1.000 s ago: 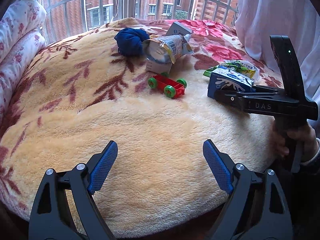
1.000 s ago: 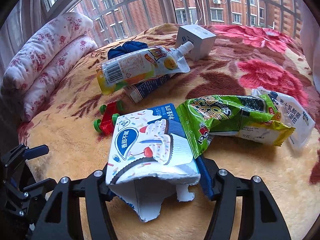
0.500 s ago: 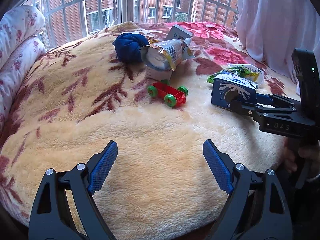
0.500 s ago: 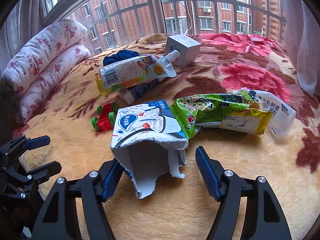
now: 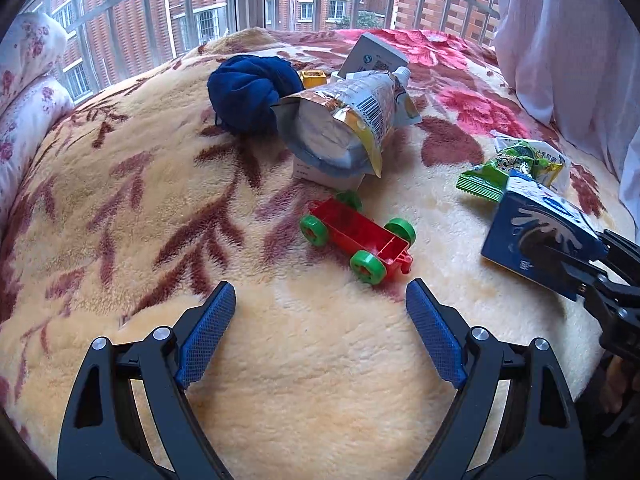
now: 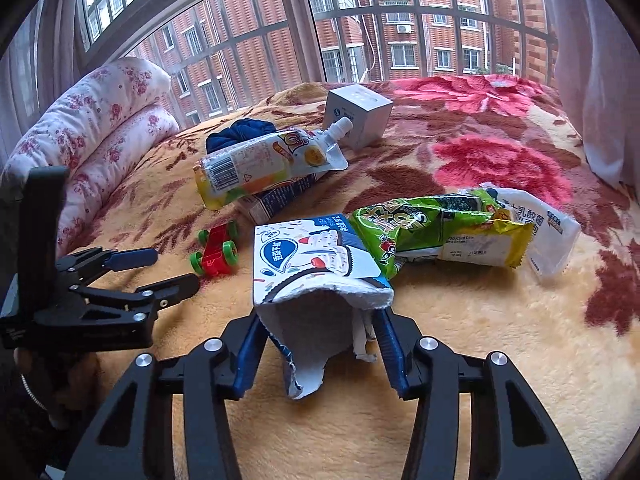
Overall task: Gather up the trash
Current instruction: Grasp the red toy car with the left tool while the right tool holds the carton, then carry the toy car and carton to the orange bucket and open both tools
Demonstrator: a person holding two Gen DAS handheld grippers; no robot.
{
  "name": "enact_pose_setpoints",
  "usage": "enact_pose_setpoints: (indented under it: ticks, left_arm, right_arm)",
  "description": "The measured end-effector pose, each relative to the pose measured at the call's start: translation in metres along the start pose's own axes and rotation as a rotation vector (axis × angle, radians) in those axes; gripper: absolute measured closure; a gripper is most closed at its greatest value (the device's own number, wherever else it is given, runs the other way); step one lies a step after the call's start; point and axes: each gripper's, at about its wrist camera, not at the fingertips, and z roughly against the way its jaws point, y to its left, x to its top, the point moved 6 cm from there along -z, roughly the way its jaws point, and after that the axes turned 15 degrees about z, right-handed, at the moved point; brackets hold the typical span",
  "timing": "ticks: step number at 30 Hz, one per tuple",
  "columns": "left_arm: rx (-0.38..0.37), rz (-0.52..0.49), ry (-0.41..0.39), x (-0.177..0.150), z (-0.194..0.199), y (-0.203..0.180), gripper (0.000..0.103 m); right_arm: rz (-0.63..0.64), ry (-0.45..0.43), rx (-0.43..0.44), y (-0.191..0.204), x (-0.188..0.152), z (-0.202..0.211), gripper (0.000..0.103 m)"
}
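Right gripper [image 6: 320, 344] jaws closing on the torn carton [image 6: 316, 268], pads against both its sides, carton just right of the toy car [image 6: 216, 250]; left gripper [image 5: 320, 332] spread wide, empty, just before that car.

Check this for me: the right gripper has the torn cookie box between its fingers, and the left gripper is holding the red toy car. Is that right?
Not quite. The left gripper holds nothing: its jaws stand wide open over bare blanket, and the red toy car lies beyond its fingertips, untouched, as the left wrist view shows. The rest holds: the right gripper is closing with the torn cookie box between its fingers.
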Motion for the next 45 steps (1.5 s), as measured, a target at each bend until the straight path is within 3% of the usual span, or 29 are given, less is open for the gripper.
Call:
enact_pose_setpoints:
  ticks: [5, 11, 14, 16, 21, 22, 28, 34, 45]
  left_arm:
    - [0.0, -0.018, 0.073, 0.015, -0.022, -0.012, 0.018]
    - [0.071, 0.075, 0.13, 0.03, -0.049, -0.01, 0.018]
    - [0.124, 0.058, 0.108, 0.029, -0.05, -0.014, 0.034]
    - [0.095, 0.046, 0.1, 0.029, -0.048, -0.017, 0.059]
    - [0.056, 0.04, 0.081, 0.031, -0.044, -0.017, 0.061]
    - [0.043, 0.046, 0.079, 0.03, -0.041, -0.015, 0.072]
    - [-0.015, 0.069, 0.046, 0.022, -0.018, -0.011, 0.072]
    - [-0.074, 0.069, 0.009, -0.008, 0.017, -0.006, 0.072]
    - [-0.036, 0.003, -0.118, -0.057, 0.072, -0.004, 0.072]
  right_arm:
    - [-0.03, -0.036, 0.013, -0.006, -0.009, 0.023, 0.053]
    - [-0.054, -0.055, 0.017, -0.009, -0.026, 0.039, 0.053]
    - [-0.064, -0.056, 0.02, -0.011, -0.033, 0.042, 0.053]
    - [-0.066, -0.057, 0.018, -0.013, -0.036, 0.043, 0.053]
    - [-0.081, -0.066, 0.021, -0.015, -0.042, 0.046, 0.053]
    - [-0.084, -0.068, 0.022, -0.015, -0.043, 0.046, 0.053]
    - [-0.07, -0.076, 0.008, -0.012, -0.047, 0.054, 0.053]
    - [-0.058, -0.078, 0.01, -0.003, -0.048, 0.059, 0.053]
    - [-0.008, -0.066, 0.022, 0.032, -0.05, 0.065, 0.053]
